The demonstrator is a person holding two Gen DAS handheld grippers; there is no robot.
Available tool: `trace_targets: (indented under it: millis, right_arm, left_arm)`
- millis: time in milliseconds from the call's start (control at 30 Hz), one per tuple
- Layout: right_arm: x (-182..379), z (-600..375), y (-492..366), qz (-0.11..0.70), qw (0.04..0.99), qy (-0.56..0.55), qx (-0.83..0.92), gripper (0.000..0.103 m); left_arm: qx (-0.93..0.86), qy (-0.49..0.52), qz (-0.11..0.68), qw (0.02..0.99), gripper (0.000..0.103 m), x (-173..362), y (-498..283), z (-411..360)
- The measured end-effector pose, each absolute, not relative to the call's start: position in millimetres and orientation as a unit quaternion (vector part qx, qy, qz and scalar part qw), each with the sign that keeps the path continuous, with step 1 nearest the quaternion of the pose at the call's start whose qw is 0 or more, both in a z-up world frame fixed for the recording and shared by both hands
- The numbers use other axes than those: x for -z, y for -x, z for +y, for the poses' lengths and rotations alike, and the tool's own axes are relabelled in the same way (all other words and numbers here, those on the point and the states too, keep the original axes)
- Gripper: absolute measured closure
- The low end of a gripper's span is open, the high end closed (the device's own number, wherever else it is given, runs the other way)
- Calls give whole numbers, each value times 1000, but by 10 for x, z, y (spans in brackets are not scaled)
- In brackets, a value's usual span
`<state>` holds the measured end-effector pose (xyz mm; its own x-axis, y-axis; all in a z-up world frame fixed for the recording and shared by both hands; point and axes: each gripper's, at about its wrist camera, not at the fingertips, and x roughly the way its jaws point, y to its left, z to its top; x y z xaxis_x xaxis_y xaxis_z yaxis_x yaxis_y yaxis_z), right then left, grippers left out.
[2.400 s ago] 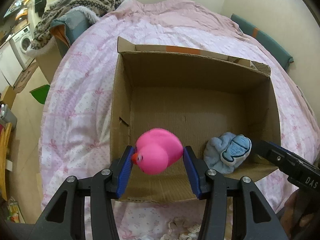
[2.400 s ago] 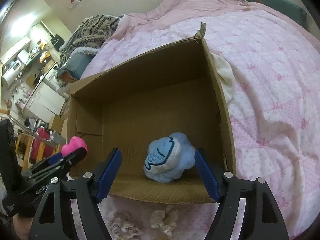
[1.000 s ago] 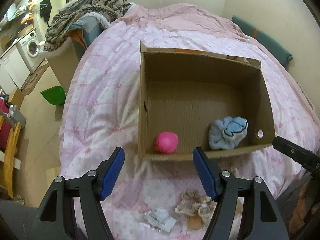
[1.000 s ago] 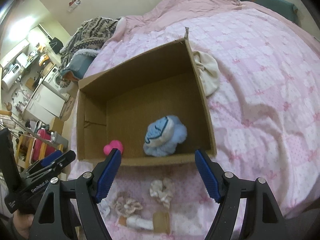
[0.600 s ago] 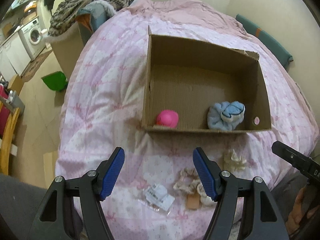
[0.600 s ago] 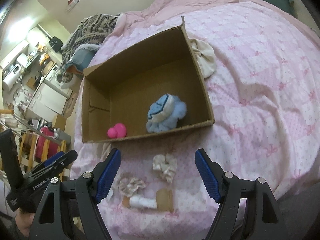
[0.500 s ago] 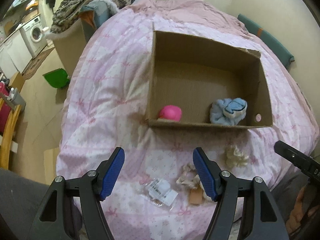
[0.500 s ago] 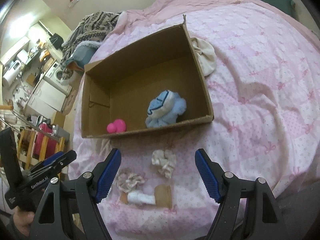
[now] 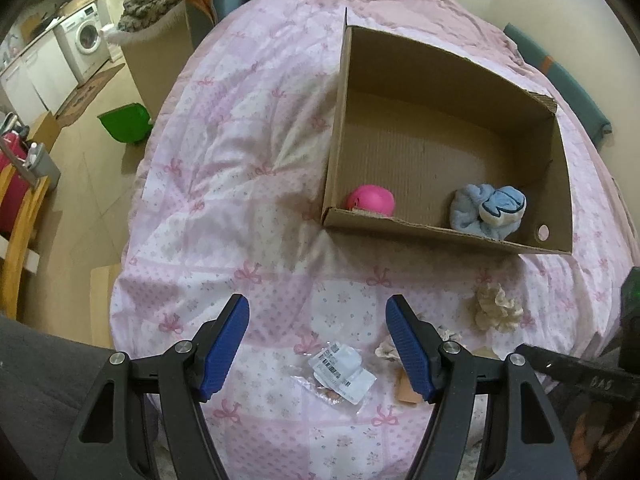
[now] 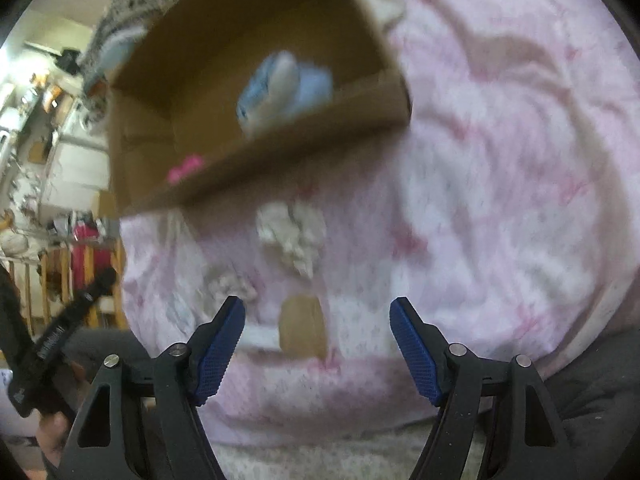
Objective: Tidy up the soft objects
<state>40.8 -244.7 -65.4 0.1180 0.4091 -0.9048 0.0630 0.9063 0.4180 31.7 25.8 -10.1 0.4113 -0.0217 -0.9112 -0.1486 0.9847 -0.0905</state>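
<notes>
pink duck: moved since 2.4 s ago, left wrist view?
Yes. It was between the left gripper's fingers over the cardboard box; now it lies on the box floor in the near-left corner, pink duck clear of the open fingers.

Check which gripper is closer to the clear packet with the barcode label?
Left. The left gripper hangs right over the clear packet, which lies between its open jaws. The right gripper is off to the packet's side, above the tan card.

Bed (image 9: 240, 168) w/ pink bow-print quilt fills the room. Beige floor (image 9: 80, 128) on the left, washing machine (image 9: 86, 36) by white cabinets, green bin (image 9: 124, 122), wooden chair (image 9: 20, 216). Cream wall (image 9: 560, 12) behind; teal cushion (image 9: 560, 80) alongside.
</notes>
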Motion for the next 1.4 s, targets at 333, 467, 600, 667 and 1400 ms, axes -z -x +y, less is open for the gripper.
trace_targets:
  millis: [333, 467, 600, 667, 1400]
  right_arm:
    - [945, -2224, -482, 695, 689, -155, -136, 74]
    - [916, -2175, -469, 691, 696, -134, -142, 92]
    - [803, -2182, -456, 672, 712, -134, -151, 93]
    - [697, -2192, -452, 654, 724, -147, -163, 93]
    - [411, -2219, -451, 602, 757, -166, -192, 92]
  left_arm:
    - [-47, 95, 563, 820, 35, 227, -376, 319]
    - [-46, 102, 568, 815, 35, 262, -393, 336]
    - [-48, 103, 570, 814, 35, 277, -395, 353]
    - [-48, 105, 575, 810, 35, 299, -394, 374]
    - [8, 25, 690, 724, 53, 1063, -565, -36]
